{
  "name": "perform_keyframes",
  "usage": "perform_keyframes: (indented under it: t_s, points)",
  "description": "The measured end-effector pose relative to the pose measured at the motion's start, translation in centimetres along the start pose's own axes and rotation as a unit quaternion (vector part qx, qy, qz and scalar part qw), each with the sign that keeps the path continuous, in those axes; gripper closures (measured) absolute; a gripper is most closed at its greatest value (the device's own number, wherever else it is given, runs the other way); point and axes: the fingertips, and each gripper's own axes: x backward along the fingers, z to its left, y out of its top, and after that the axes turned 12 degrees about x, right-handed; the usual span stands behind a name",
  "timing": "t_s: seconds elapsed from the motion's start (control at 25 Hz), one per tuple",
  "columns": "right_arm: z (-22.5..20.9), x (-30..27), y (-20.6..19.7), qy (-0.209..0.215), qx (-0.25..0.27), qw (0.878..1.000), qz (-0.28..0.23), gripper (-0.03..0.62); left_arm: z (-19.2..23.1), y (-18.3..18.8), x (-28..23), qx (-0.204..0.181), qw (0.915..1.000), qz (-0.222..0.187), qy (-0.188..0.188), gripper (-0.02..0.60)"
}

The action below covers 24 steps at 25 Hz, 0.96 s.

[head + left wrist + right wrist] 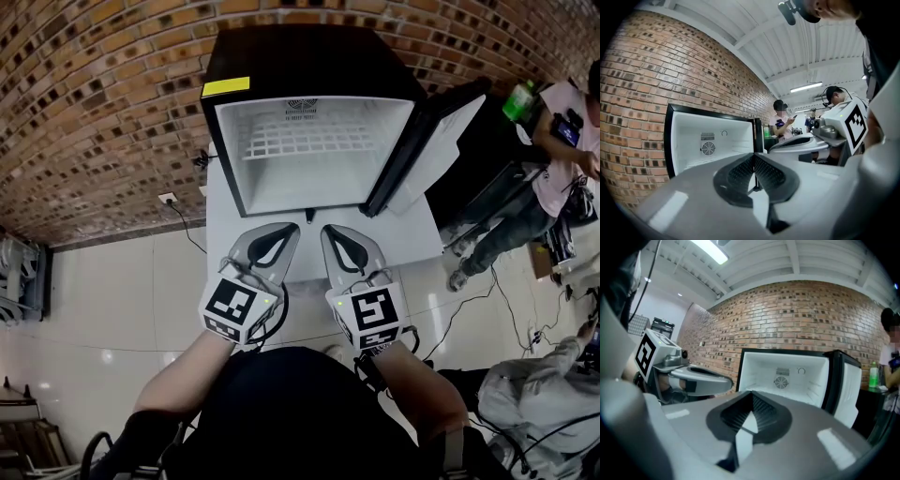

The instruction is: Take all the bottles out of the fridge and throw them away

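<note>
A person is holding two grey handheld grippers side by side and level, both pointing at a small black fridge with a white interior [309, 52], which is standing on a white tabletop [412, 239] against a red brick wall [94, 94]. The left claw [286, 228] is sitting with its ribbed black pads pressed together and nothing between them. The right claw [330, 230] is likewise sitting fully closed and empty. The two tips are hanging just in front of the fridge's open mouth, near each other but apart. Bare forearms are reaching forward from the bottom of the head view, and each gripper's black-and-white marker cube [232, 307] is facing up at the wrist.

The white-lined fridge door [436, 150] is swinging open to the right, showing a white wire shelf [309, 141] and a round fan vent [781, 382] in the back wall. A green plastic bottle [518, 98] is standing outside the fridge, on a dark surface beyond the door, beside a bystander in a pink shirt [562, 122]. Its label is too small to read, and the left gripper view is catching only a green sliver of it past the door edge. The wearer's dark torso is blocking the lower middle of the head view.
</note>
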Motion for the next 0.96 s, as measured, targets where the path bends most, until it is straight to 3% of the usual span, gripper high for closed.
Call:
perform_keyframes:
  t_s: [0.96]
  points:
    - [0.05,-0.28,-0.19,0.003,0.008,1.000,0.006,0.592,-0.24,-0.59,-0.42,0.006,1.0000,0.003,-0.002,0.578]
